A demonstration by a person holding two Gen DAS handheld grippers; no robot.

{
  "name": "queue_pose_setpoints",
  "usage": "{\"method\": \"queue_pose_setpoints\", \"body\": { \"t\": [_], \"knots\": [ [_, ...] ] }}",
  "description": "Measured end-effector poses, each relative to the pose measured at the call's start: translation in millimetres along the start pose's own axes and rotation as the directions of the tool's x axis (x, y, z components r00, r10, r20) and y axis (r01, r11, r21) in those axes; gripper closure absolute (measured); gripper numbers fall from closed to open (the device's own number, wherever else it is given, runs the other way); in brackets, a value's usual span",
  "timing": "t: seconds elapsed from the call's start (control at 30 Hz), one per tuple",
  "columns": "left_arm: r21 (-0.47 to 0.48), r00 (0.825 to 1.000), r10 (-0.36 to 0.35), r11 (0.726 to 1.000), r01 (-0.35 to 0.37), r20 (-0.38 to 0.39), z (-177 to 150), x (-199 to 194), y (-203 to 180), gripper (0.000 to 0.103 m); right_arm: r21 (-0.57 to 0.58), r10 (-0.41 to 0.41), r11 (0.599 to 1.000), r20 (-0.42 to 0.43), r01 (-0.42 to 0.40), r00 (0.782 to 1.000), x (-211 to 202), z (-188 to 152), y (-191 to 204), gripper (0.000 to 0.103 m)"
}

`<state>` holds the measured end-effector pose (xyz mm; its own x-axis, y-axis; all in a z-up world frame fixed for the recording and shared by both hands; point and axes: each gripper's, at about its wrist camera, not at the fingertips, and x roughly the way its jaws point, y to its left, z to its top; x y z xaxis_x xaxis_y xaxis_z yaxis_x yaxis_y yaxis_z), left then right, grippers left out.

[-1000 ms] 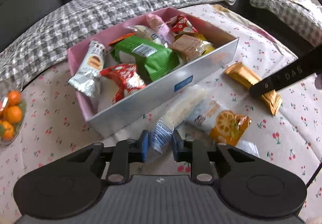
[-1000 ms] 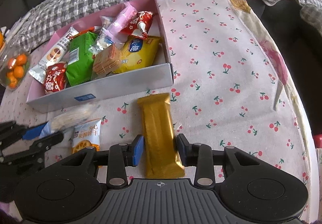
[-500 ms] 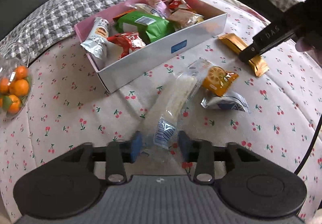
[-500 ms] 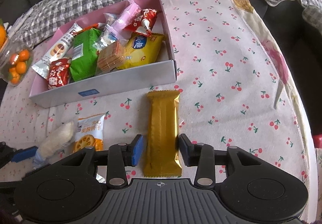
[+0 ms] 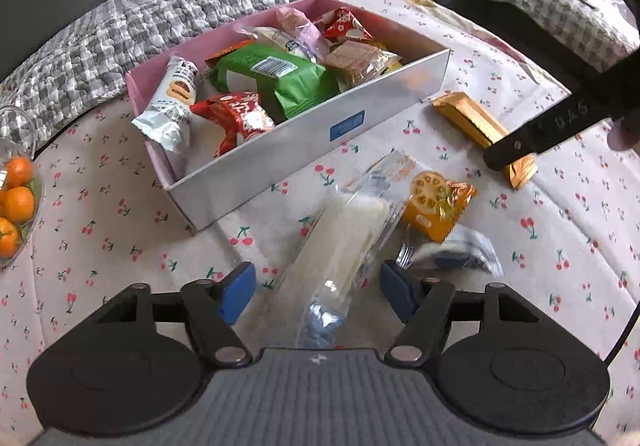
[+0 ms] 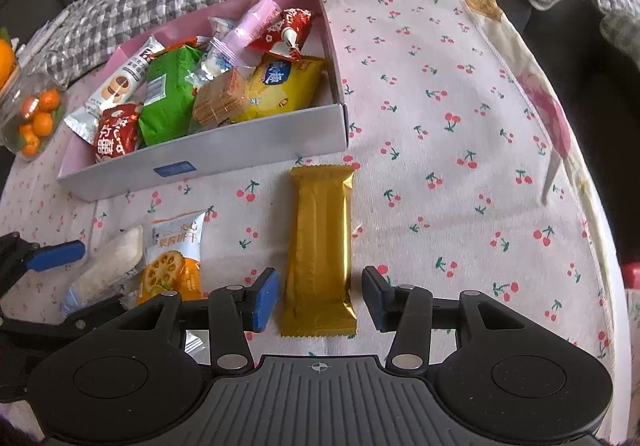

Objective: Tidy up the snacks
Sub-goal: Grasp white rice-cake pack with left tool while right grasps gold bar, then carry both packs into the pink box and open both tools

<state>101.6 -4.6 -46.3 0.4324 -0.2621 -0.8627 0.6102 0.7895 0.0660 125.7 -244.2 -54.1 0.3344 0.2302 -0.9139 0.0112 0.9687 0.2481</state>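
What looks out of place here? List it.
Three snacks lie loose on the tablecloth outside the box: gold bar, white rice cracker pack, orange lotus-root packet. One silver-white packet overhangs the box's rim.

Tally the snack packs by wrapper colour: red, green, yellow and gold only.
red packs: 2, both in the box
green pack: 1, in the box
yellow pack: 1, in the box
gold bar: 1, on the cloth
Total: 5

You can read "DAS" in raised letters on the black gripper arm (image 5: 568, 121) (the rest is cut off); the Chinese print on the snack packets stays too blurred to read.
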Motion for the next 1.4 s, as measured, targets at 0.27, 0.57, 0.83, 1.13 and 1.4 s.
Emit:
{"method": "queue_pose_setpoints", "body": {
  "t": [0.27, 0.57, 0.83, 1.13, 1.4],
  "knots": [
    [-0.054, 1.0, 0.002, 0.999, -0.002, -0.015, 6, 0, -2, 0.074, -0.058, -0.04, 0.997, 0.023, 0.041, 0.999, 1, 0, 7, 0.07],
    [-0.141, 1.0, -0.011, 0.99, 0.009, -0.014, 5, -11, 10, 0.083, 0.056, 0.043, 0.997, 0.012, -0.044, 0.999, -8, 3, -13, 0.073],
    [-0.229, 0.999, -0.041, 0.973, 0.041, 0.004, 3, -27, 18, 0.084, 0.12, 0.103, 0.987, 0.048, -0.108, 0.994, -26, 5, -21, 0.073],
    [-0.3, 0.995, -0.026, 0.952, 0.056, 0.101, 17, -51, 25, 0.084, 0.177, 0.139, 0.972, 0.104, -0.156, 0.985, -36, 22, -21, 0.073],
    [-0.397, 0.989, 0.055, 0.918, 0.006, 0.141, 47, -49, 50, 0.084, 0.208, 0.156, 0.958, 0.197, -0.197, 0.968, -30, 50, -21, 0.073]
  ]
}}
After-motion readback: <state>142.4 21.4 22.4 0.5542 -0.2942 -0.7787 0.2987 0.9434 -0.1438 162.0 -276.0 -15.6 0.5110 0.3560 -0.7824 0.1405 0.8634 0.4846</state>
